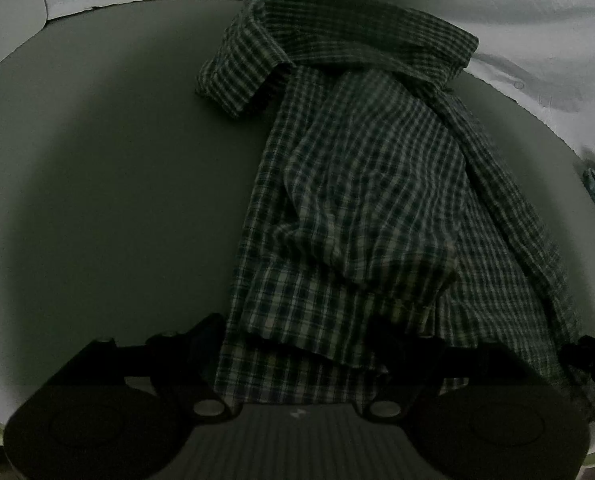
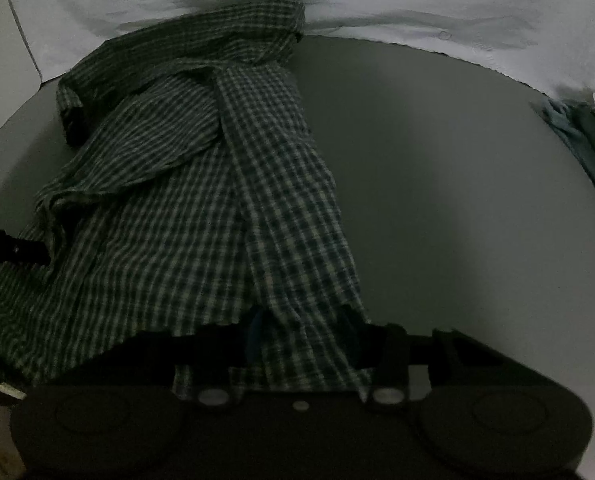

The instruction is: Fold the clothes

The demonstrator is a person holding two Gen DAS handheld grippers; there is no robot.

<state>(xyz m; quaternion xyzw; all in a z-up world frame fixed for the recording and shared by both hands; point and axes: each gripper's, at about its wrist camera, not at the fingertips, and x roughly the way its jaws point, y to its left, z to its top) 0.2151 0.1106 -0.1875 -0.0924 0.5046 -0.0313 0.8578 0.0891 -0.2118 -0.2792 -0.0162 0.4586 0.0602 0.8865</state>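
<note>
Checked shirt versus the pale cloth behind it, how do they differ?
The checked shirt is dark, with green-and-white checks; the pale cloth is light with small orange carrot prints. The checked shirt lies bunched in folds on the grey table, near the camera; the pale cloth spreads along the table's far side. Both are creased fabric.

Both wrist cameras look steeply down, close, sharing the checked shirt (image 1: 361, 200)
</note>
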